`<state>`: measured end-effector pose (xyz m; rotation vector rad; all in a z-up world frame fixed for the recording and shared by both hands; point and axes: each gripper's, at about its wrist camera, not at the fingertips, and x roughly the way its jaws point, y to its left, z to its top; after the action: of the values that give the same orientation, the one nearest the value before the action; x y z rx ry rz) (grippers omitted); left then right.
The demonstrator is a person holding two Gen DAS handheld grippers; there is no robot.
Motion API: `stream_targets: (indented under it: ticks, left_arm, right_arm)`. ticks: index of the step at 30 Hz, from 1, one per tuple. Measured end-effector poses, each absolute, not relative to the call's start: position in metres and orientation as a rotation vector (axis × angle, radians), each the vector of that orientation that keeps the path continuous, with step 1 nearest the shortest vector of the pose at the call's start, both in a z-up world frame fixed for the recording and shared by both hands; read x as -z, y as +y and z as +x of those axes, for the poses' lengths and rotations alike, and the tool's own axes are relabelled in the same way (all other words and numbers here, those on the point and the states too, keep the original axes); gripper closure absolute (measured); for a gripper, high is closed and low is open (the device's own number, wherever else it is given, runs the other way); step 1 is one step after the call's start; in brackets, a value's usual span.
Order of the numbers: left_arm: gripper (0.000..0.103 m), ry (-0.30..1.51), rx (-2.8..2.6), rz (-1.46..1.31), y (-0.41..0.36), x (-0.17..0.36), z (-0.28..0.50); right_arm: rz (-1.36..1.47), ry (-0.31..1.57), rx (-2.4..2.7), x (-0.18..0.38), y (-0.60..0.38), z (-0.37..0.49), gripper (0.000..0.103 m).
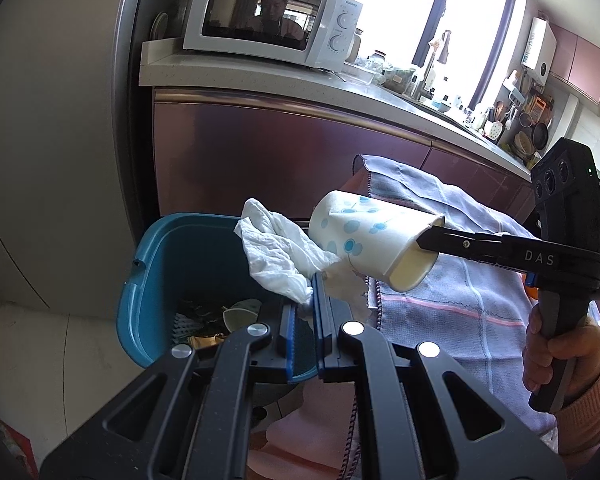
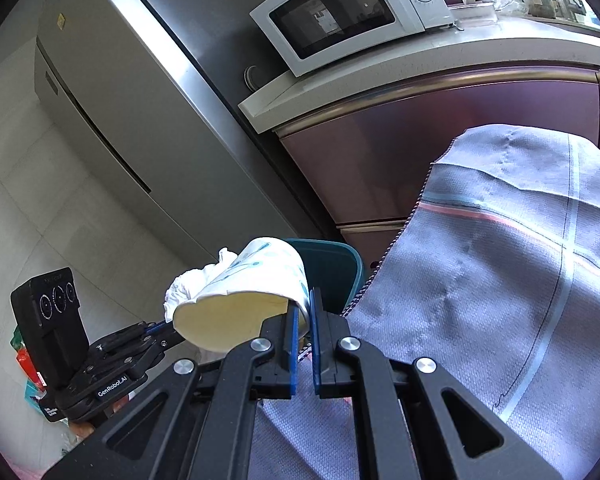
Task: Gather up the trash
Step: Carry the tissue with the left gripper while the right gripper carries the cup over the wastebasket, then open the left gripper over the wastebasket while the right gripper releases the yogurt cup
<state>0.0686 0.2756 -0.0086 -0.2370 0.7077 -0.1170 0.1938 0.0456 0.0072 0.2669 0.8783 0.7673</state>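
My left gripper [image 1: 305, 295] is shut on a crumpled white tissue [image 1: 276, 252], held above the open blue bin [image 1: 156, 276]. My right gripper [image 1: 422, 242] comes in from the right, shut on the rim of a white paper cup with blue dots [image 1: 356, 232]. The cup lies tilted, its mouth toward the right hand, just right of the tissue. In the right wrist view the right gripper [image 2: 303, 302] pinches the cup [image 2: 256, 276] by its wall. The tissue [image 2: 192, 284] shows behind it, and the bin [image 2: 332, 268] sits past the cup. The cup hides the left gripper's fingertips there.
The bin holds several scraps of trash [image 1: 220, 316]. A table under a grey checked cloth [image 1: 460, 280] stands right of the bin. Maroon cabinets [image 1: 280, 152] with a counter and a white microwave [image 1: 268, 20] lie behind. A steel fridge [image 2: 112, 100] stands to the left.
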Motion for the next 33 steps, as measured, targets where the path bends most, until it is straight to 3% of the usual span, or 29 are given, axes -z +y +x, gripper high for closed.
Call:
stream_targets:
  ticks: [33]
  left_arm:
    - [0.096, 0.759, 0.060, -0.245, 0.286, 0.040, 0.095]
  right_arm:
    - [0.218, 0.944, -0.734, 0.011, 0.076, 0.219, 0.099]
